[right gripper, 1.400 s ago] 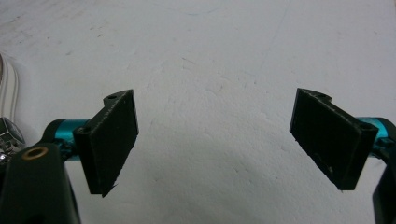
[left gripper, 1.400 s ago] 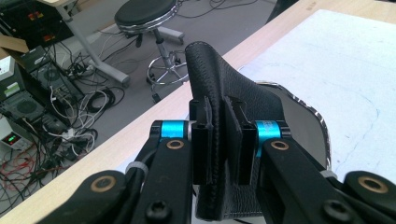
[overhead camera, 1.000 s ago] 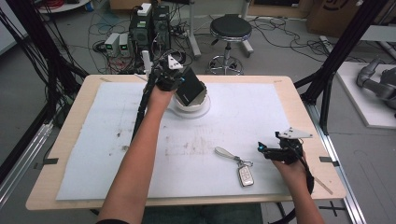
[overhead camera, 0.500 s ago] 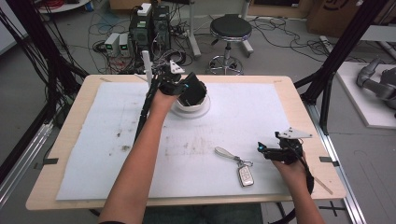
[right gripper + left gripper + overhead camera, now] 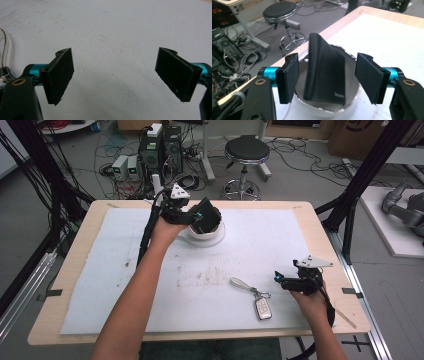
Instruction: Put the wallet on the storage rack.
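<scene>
The wooden worktop [image 5: 75, 270] carries a white sheet [image 5: 120, 280], with a white bowl [image 5: 216, 236] far behind the key fob [image 5: 263, 306].

Left gripper [image 5: 328, 77] hovered over white bowl [image 5: 352, 106] near counter [image 5: 387, 17] edge, jaws having just been opening, pads clear of black wallet [image 5: 325, 72] between them. Wallet stood tilted inside bowl, spine up, small logo at lower corner. Beyond counter edge: black round stool [image 5: 279, 11] on chrome base, cables [image 5: 232, 65] strewn across grey floor [image 5: 319, 17].
</scene>
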Action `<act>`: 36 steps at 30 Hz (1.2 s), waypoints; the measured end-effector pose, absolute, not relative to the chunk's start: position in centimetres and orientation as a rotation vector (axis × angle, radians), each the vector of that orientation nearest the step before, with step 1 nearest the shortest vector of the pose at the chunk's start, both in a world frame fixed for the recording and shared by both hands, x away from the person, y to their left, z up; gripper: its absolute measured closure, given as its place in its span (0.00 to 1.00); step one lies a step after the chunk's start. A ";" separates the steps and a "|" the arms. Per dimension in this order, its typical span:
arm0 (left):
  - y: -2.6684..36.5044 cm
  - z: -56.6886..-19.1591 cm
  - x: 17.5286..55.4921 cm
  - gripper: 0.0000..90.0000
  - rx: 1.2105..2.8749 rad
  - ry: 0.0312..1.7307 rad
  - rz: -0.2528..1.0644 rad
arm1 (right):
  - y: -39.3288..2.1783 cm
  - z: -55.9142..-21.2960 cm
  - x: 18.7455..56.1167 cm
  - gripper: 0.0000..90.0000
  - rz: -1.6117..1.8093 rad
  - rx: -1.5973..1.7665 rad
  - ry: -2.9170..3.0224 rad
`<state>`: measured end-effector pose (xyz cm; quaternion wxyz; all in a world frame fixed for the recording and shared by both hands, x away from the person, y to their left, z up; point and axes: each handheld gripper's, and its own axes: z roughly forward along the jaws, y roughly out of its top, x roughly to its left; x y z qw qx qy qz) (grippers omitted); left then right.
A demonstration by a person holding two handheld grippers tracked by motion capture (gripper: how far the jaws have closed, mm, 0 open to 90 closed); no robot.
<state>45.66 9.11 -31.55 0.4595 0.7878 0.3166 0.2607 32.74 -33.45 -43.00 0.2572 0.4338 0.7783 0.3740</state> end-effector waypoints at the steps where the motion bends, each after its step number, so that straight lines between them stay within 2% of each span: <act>1: 9.3 -31.6 45.3 0.38 1.929 0.777 0.636 | -33.5 -43.0 32.7 0.17 1.014 1.183 2.110; 14: 12.7 -33.0 41.6 0.29 1.877 0.716 0.536 | -33.5 -42.9 32.6 0.17 1.027 1.192 2.105; 25: 15.5 -34.5 38.4 0.26 1.813 0.690 0.484 | -33.8 -42.9 32.4 0.17 1.031 1.195 2.099; 36: 17.7 -36.9 35.5 0.24 1.823 0.704 0.467 | -33.8 -42.8 32.3 0.17 1.032 1.184 2.102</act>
